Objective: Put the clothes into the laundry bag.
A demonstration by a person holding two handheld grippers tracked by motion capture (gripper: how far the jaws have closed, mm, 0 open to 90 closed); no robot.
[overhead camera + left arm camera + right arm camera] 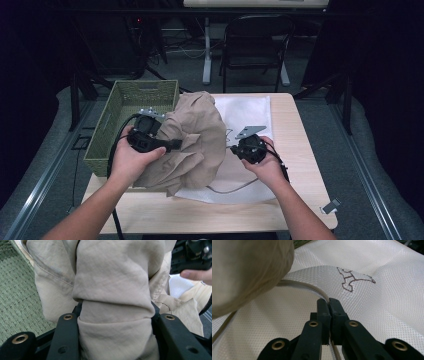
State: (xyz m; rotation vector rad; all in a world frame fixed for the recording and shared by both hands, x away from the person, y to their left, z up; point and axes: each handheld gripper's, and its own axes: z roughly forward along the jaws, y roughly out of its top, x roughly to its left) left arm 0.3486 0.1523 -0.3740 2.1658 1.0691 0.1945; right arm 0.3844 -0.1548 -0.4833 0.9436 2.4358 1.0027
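Beige garment [192,140], bunched into a thick roll, hangs over the tabletop [295,150] beside the green woven basket [120,107], above a white mesh bag [250,112]. My left tongs [115,315] clamp the roll w/ jaws part-way apart, the bulk keeping them from closing; I judge this lifts the cloth clear of the bag. Right tongs [328,302] are pinched tight on the bag's cord edge [312,288], prob. to raise the mouth so the garment can go in.
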